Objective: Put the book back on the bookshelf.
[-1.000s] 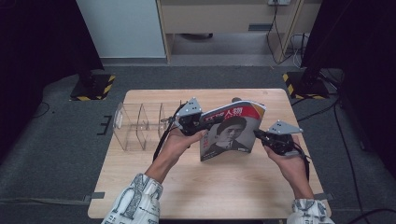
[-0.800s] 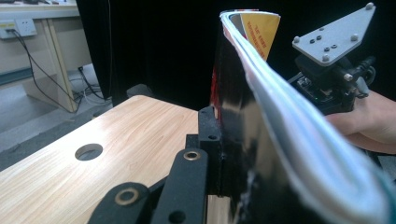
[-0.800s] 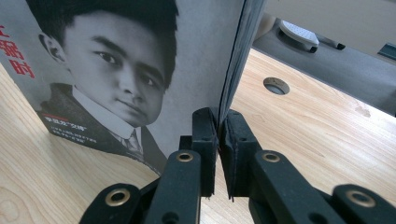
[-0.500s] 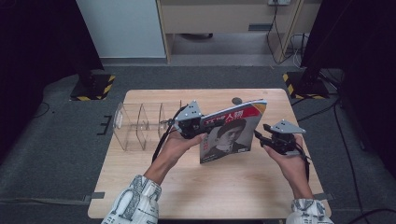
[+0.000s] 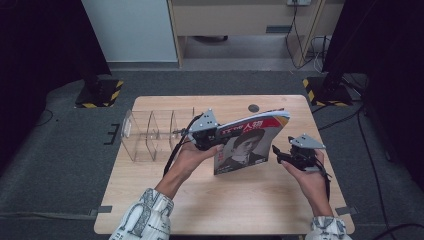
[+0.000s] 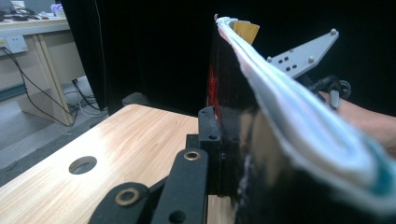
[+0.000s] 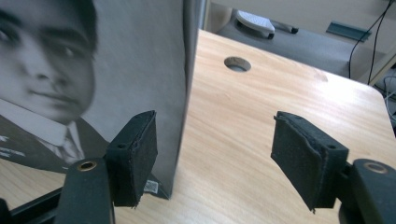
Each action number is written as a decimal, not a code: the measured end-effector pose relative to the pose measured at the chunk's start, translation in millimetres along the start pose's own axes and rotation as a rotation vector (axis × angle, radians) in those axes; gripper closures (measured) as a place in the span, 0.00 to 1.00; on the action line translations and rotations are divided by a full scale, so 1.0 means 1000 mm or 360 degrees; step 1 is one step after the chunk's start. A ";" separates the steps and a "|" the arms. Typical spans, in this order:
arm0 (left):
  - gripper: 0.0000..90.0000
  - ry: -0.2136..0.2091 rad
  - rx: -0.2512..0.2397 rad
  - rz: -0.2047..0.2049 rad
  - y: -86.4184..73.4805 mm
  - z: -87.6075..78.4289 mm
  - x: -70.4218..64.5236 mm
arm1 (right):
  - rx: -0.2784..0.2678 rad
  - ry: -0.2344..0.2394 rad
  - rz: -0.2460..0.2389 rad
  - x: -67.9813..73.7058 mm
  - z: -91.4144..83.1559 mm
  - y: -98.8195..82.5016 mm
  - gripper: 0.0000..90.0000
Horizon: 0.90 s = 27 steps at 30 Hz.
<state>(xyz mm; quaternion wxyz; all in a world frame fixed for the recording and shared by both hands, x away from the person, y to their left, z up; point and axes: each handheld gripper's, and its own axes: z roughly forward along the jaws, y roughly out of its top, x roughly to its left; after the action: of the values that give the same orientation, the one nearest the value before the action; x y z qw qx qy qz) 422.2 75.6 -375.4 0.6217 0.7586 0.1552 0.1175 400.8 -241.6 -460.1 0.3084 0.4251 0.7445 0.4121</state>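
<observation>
A magazine (image 5: 247,145) with a red title band and a black-and-white portrait on its cover stands tilted above the wooden table (image 5: 240,205). My left gripper (image 5: 211,136) is shut on its left edge; in the left gripper view the jaw (image 6: 219,135) presses the dark cover of the magazine (image 6: 280,140). My right gripper (image 5: 278,151) sits just off the right edge. Its jaws have just been opening. In the right gripper view the gripper (image 7: 215,154) stands open, the magazine's (image 7: 93,70) edge passing beside the left pad (image 7: 137,154) with nothing pressed.
A clear acrylic divider rack (image 5: 150,132) stands on the table's left part, behind my left hand. A round cable hole (image 5: 254,108) lies near the far edge. Black stands with striped bases (image 5: 97,95) flank the table on the floor.
The right gripper's jaws have parted and let go of the magazine's right edge, backing off slightly. The left gripper keeps the magazine in the same place.
</observation>
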 end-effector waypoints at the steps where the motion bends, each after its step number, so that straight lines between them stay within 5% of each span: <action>1: 0.96 0.0001 0.0000 0.0002 0.001 -0.001 0.000 | 0.0015 -0.0017 -0.0003 -0.001 0.000 -0.002 0.34; 11: 0.96 0.0005 -0.0002 -0.0036 0.007 -0.010 -0.001 | 0.0146 -0.0043 0.0072 -0.005 0.008 -0.021 0.33; 27: 0.96 0.0031 0.0038 -0.0056 0.013 -0.031 -0.005 | 0.0226 -0.0044 0.0068 -0.004 0.016 -0.030 0.31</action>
<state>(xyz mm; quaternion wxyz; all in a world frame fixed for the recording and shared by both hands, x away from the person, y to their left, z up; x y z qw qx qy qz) 407.6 99.4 -356.2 0.6131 0.7619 0.1762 0.1121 404.4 -248.7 -493.3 0.2788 0.4673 0.7583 0.3589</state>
